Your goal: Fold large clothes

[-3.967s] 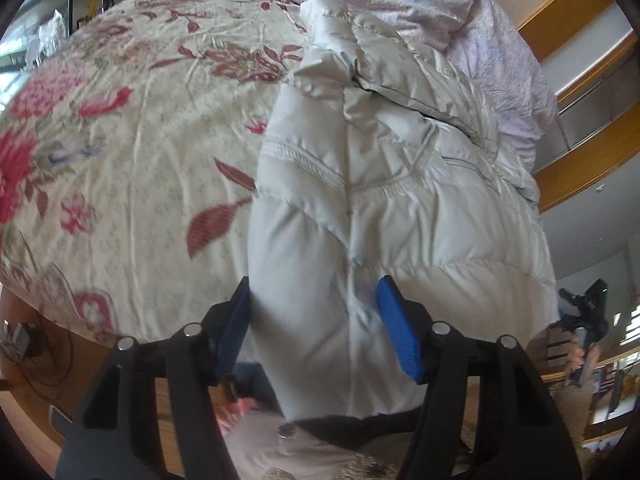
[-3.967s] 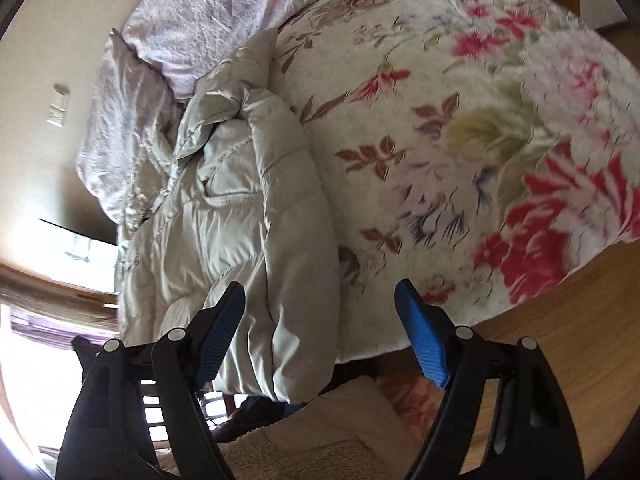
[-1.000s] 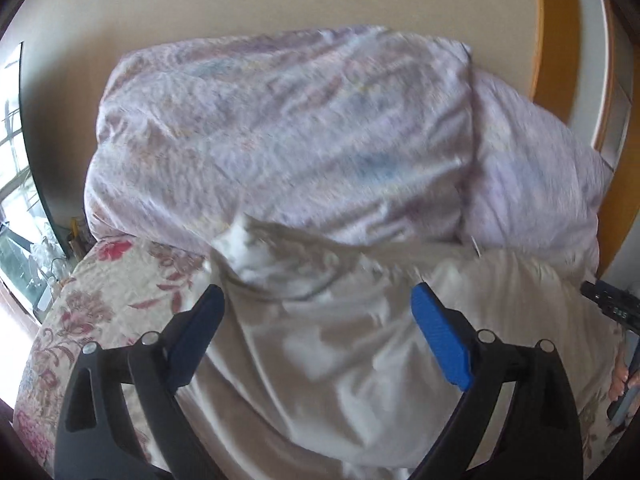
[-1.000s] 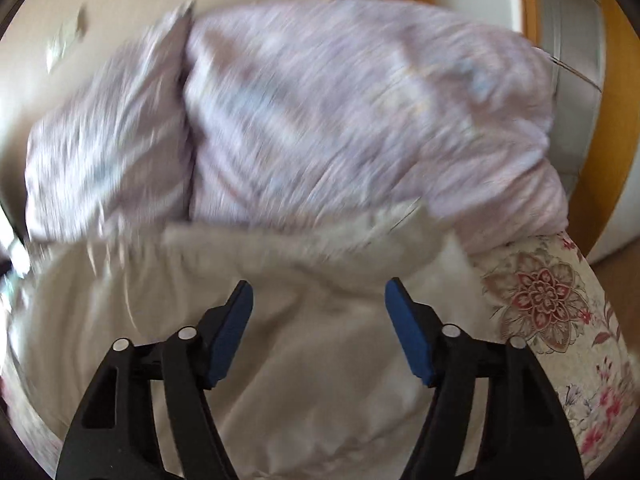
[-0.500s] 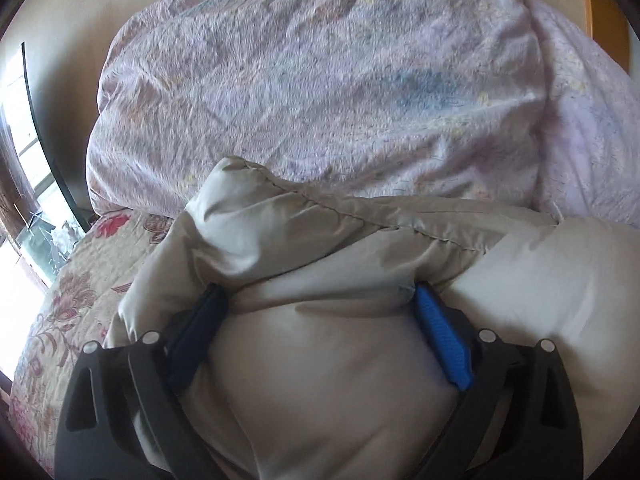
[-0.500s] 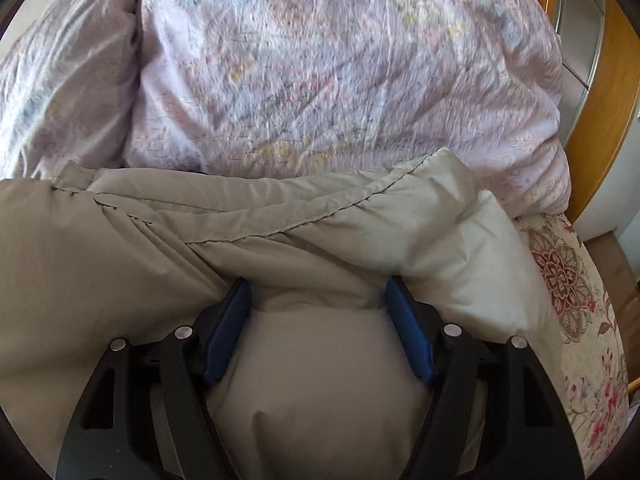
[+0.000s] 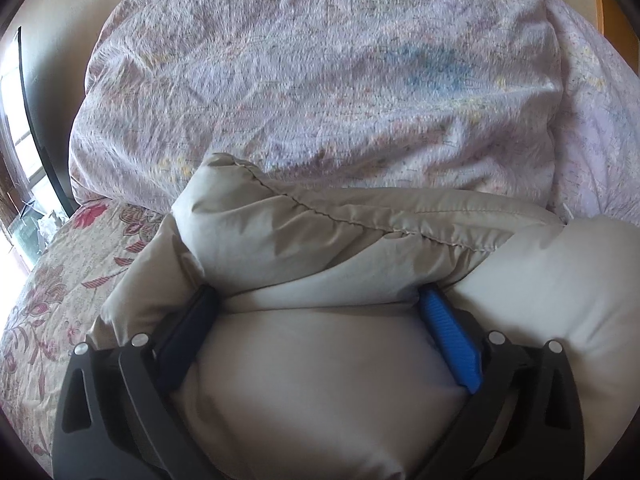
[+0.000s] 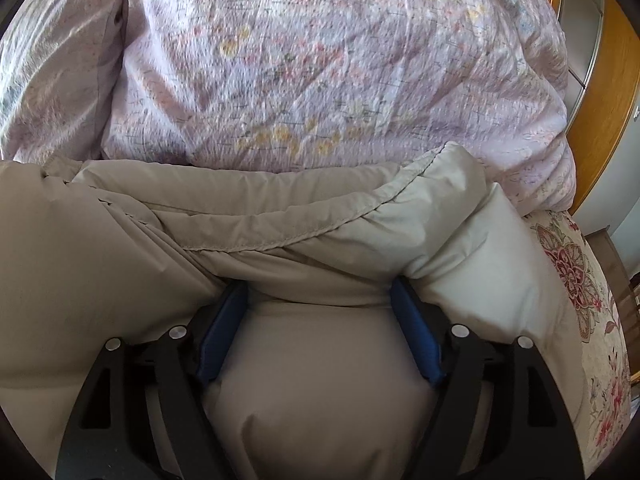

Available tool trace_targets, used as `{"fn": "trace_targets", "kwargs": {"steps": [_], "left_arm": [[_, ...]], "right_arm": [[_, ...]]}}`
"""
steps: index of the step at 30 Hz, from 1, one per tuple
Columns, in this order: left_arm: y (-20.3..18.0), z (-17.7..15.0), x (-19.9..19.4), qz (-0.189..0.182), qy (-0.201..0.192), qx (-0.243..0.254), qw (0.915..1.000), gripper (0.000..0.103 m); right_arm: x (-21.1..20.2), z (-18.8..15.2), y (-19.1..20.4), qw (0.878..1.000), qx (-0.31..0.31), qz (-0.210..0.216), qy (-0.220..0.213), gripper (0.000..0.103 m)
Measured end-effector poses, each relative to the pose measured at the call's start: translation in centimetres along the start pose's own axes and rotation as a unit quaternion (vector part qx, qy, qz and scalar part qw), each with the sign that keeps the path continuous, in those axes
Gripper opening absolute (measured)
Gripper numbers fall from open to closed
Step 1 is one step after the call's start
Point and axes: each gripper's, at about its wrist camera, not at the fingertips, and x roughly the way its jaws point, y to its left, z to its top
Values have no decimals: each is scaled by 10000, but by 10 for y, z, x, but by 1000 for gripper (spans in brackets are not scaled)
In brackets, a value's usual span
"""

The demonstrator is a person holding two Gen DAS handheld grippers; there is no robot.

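Jacket point(image 7: 320, 380), beige and puffy, lies folded on the bedspread point(image 7: 52, 280), its hem edge against the pillows point(image 7: 320, 80). We find the left gripper point(image 7: 320, 312) opening, jaws wide, padding bulging between its blue pads. We find the right gripper point(image 8: 320, 300) likewise opening, jacket padding swelling between its pads.

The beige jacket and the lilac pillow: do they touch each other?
Touching. In the right wrist view the beige jacket has its folded edge lying against the lilac pillow, with no gap.
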Motion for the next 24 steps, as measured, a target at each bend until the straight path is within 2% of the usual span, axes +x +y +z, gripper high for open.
{"fn": "trace_targets", "kwargs": {"steps": [13,24], "left_arm": [[-8,5,24,197,368,215,9989,101],[-17,7,34,140,454,208,9987,101]], "right_arm": [[18,0,18,9998,-109,-130,109,79],[24,3,14,9999,-63,-77,98,79]]}}
